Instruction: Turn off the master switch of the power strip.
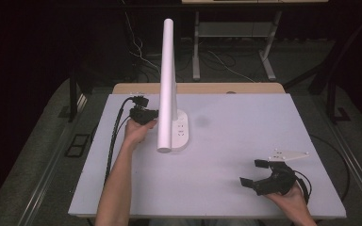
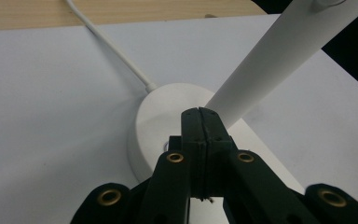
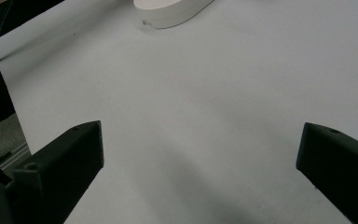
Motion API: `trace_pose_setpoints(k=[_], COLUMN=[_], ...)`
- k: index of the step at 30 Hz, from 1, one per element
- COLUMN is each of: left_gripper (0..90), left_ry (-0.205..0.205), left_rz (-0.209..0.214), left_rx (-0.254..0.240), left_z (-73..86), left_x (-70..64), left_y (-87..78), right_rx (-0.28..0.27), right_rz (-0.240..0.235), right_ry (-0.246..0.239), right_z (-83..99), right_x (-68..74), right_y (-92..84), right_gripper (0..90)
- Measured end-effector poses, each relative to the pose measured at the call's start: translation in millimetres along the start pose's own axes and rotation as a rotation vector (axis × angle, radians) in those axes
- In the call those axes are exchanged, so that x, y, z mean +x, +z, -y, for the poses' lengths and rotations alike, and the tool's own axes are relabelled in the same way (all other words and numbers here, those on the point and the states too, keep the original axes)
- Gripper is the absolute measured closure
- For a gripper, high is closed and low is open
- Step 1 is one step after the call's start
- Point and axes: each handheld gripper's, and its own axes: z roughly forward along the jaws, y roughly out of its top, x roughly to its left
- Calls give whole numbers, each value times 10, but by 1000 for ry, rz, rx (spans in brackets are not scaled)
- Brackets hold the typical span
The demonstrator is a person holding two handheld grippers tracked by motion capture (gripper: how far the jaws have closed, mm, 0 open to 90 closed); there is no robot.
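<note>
Pressing my left gripper [image 2: 199, 112], its jaws pressed together on nothing, onto the white oval plastic lamp base [image 2: 168, 116] mid-surface, I should push gently straight down, right gripper [image 1: 258, 173] spread idle.

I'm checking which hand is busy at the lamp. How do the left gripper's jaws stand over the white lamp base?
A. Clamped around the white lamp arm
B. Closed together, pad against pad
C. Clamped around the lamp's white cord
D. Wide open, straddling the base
B: in the left gripper view the left gripper's jaws meet pad against pad, with nothing seen between them, over the lamp base.
</note>
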Motion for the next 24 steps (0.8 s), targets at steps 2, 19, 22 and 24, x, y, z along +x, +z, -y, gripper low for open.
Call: trace_pose_setpoints(k=[2, 19, 22, 24], left_gripper=[897, 897, 898, 898], left_ry=[3, -11, -23, -21], left_rz=[1, -27, -24, -28], left_rx=[2, 35, 31, 31], left_z=[9, 66, 81, 77], left_x=[3, 14, 16, 9], left_y=[23, 171, 194, 200], right_rx=[2, 6, 7, 7], right_rz=[0, -5, -5, -5], right_ry=[0, -7, -6, -6], right_z=[0, 3, 3, 4], right_x=[2, 3, 4, 3], right_y=[3, 8, 9, 10], right_gripper=[0, 0, 0, 0])
